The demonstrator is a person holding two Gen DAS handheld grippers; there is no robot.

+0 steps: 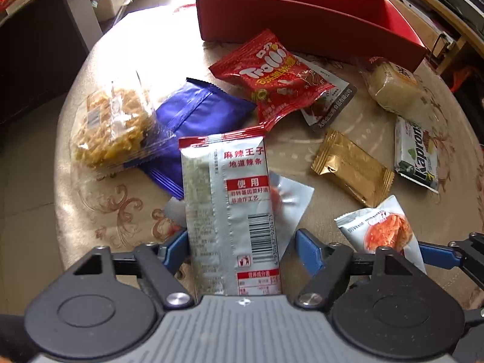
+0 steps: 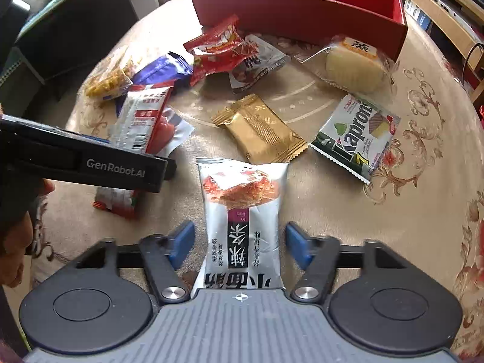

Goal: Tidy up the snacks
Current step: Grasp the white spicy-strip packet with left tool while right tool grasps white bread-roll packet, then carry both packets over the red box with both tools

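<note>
A silver and red spicy-strip packet (image 1: pixel 227 199) lies lengthwise between the fingers of my left gripper (image 1: pixel 242 242). The jaws stand open, with a gap on the packet's right side. A white packet with an orange food picture (image 2: pixel 242 199) lies between the fingers of my right gripper (image 2: pixel 241 240), which is open too, with room on both sides. Both packets rest on the patterned tablecloth. The red box (image 1: pixel 302 21) stands at the far side of the table, and what its inside holds is hidden. The white packet (image 1: pixel 381 230) also shows at the lower right of the left wrist view.
Loose snacks lie between me and the box: a red Trolli bag (image 1: pixel 272 75), a blue pack (image 1: pixel 199 106), a clear bag of yellow snacks (image 1: pixel 112 124), a gold pack (image 2: pixel 260 130), a Kaproni wafer (image 2: pixel 357 136) and a yellow cake (image 2: pixel 354 63). The round table's edge (image 1: pixel 65 139) curves on the left.
</note>
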